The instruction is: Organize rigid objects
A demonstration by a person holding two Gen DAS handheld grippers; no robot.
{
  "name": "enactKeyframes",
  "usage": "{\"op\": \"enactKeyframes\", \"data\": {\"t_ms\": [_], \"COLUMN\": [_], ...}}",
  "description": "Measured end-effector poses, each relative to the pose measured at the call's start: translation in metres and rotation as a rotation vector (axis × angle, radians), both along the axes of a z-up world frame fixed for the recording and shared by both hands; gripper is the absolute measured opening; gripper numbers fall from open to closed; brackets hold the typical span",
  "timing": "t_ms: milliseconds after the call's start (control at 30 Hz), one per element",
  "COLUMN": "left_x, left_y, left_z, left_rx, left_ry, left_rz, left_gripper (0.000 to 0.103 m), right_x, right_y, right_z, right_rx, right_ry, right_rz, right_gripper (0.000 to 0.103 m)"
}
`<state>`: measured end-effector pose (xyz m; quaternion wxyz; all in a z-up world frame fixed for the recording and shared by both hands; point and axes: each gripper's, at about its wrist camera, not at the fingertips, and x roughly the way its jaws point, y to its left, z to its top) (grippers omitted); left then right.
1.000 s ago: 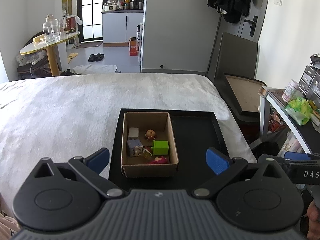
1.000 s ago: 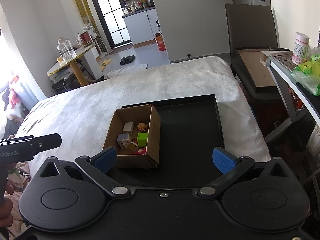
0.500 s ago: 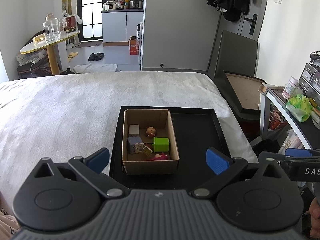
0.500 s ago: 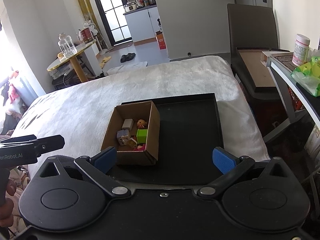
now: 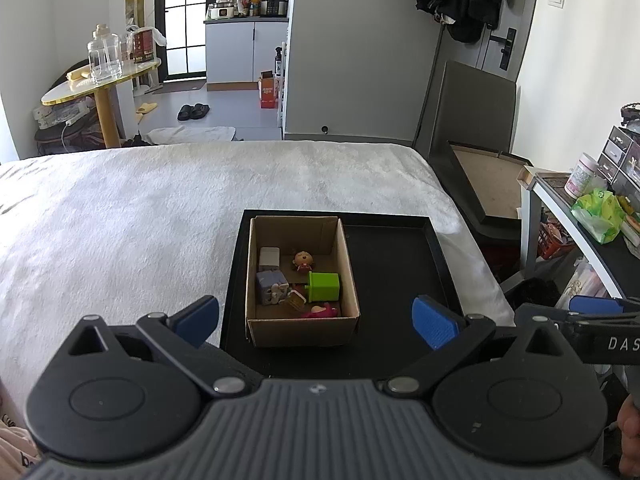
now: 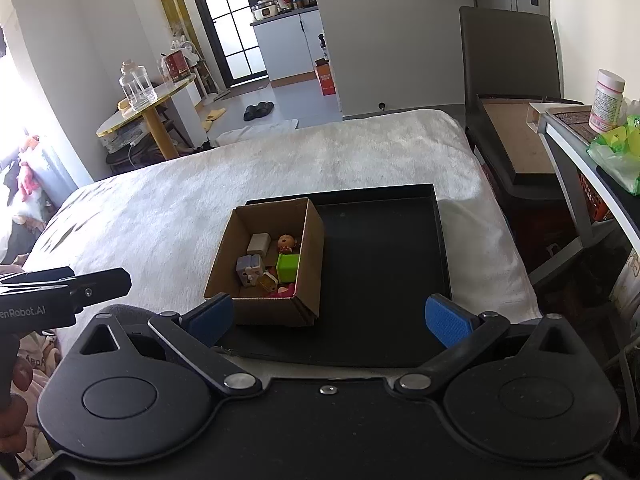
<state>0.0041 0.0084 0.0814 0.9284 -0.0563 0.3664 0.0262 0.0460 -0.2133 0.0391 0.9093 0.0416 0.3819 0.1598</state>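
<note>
A brown cardboard box stands on the left part of a black tray on a white bed. Inside it lie a green cube, a small doll figure, a beige block, a purple-grey cube and a pink toy. My left gripper is open and empty, held back from the box's near side. My right gripper is open and empty, near the tray's front edge.
The white bed cover spreads left and behind the tray. A dark chair with a shallow box stands past the bed's right edge. A shelf with a jar and green bag is at right. A round table stands far left.
Both grippers have drawn back and risen slightly, so the box and tray look a little farther away. Both stay open. The box and toys have not moved.
</note>
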Motion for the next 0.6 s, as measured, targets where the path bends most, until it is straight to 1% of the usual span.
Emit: {"op": "enactKeyframes", "data": {"t_ms": [600], "left_x": [0.001], "left_y": [-0.0003], "left_z": [-0.0017], "left_rx": [-0.001], "left_ry": [0.004], "left_rz": [0.0], "left_gripper": [0.102], "right_x": [-0.0005], "right_y": [0.0003], "right_z": [0.0003], "right_rx": [-0.002], "right_ry": [-0.002], "right_rz": [0.001], "right_gripper": [0.103]}}
